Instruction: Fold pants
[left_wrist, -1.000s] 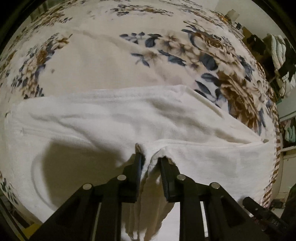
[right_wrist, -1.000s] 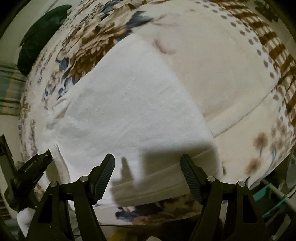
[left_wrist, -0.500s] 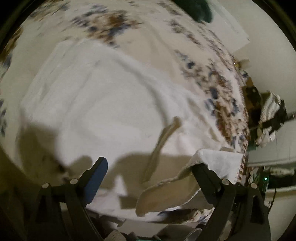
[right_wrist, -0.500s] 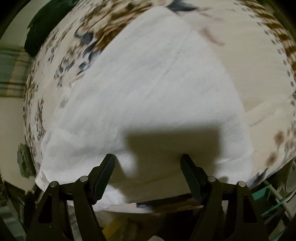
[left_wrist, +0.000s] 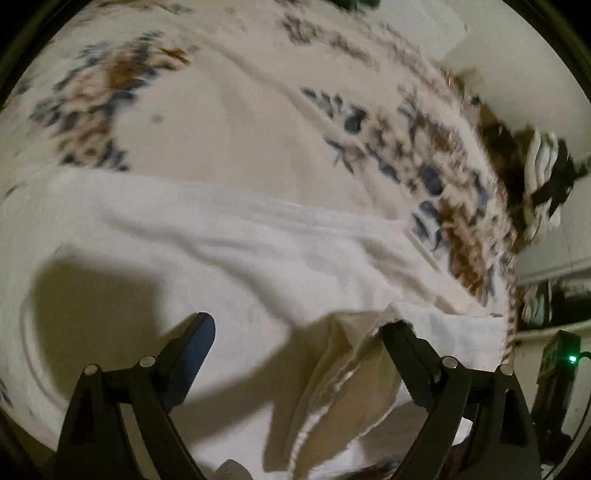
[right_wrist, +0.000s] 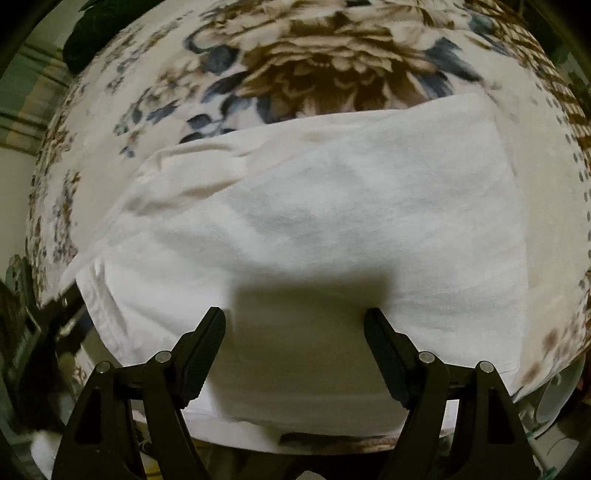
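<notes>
2 grippers hung w/ jaws apart over white pants (right_wrist: 325, 236) spread on floral blanket (right_wrist: 332, 66): left gripper (left_wrist: 295, 332) had a loose fold touching its 3 o'clock finger; right gripper (right_wrist: 295, 325) gripped nothing.

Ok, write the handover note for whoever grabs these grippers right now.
Left gripper: open, holding nothing; a loose flap of the white pants drapes against its right finger.
Right gripper: open, empty, over the near edge of the pants.
Pants lie on the floral blanket, mostly flat and doubled over; the right wrist view shows stacked layers along the near edge.
Done: at least one fold appears laid.
Left: probably lay that raised flap flat, smooth the wrinkles, then make the final fold.
</notes>
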